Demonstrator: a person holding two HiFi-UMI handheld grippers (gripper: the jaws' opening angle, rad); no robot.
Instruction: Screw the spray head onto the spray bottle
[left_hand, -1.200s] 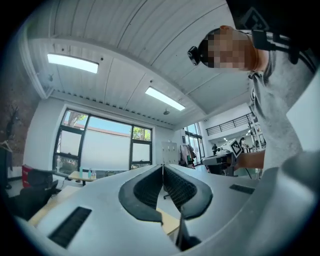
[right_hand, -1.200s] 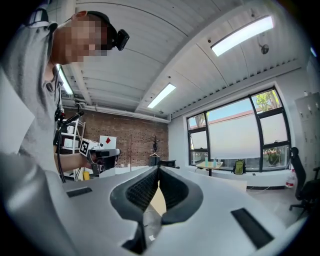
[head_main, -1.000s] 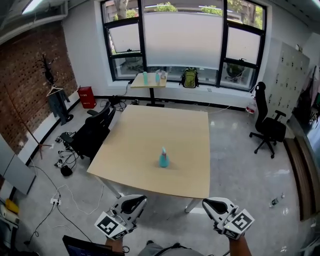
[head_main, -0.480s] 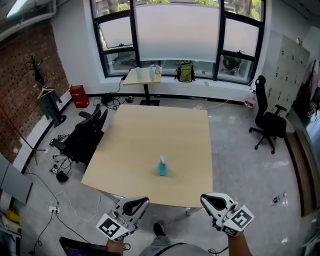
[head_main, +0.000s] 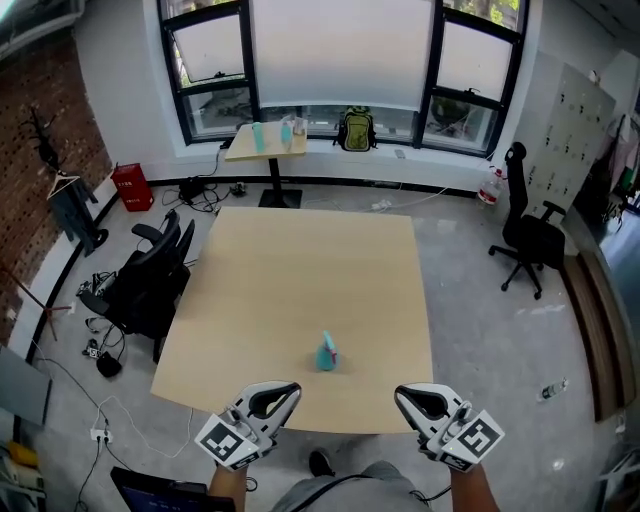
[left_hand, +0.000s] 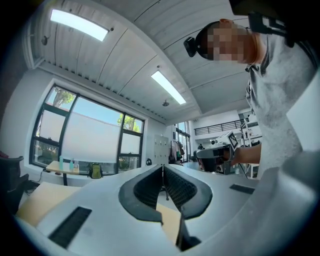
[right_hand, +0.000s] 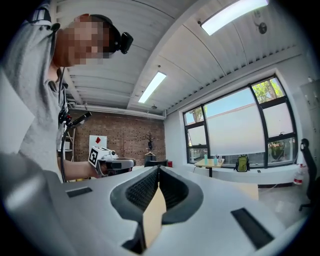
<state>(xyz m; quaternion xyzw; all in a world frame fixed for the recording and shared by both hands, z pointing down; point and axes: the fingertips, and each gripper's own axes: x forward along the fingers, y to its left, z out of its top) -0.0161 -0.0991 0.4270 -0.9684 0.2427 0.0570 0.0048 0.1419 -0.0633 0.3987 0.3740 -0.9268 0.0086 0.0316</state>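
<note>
A small teal spray bottle (head_main: 327, 353) stands upright on the big light wooden table (head_main: 300, 270), near the front edge. Whether its spray head is on it I cannot tell at this distance. My left gripper (head_main: 283, 391) is held low at the table's near edge, left of the bottle, jaws shut and empty. My right gripper (head_main: 411, 396) is level with it on the right, also shut and empty. In the left gripper view the left gripper (left_hand: 162, 168) has its jaws pressed together. The right gripper (right_hand: 158, 171) looks the same in its own view. Neither touches the bottle.
A black office chair (head_main: 140, 285) stands at the table's left side, another black chair (head_main: 527, 238) at the far right. A small side table (head_main: 266, 143) with bottles and a green backpack (head_main: 354, 130) are by the window. Cables lie on the floor at left.
The table and bottle have come closer in the head view. Both grippers now reach the table's near edge, still shut.
</note>
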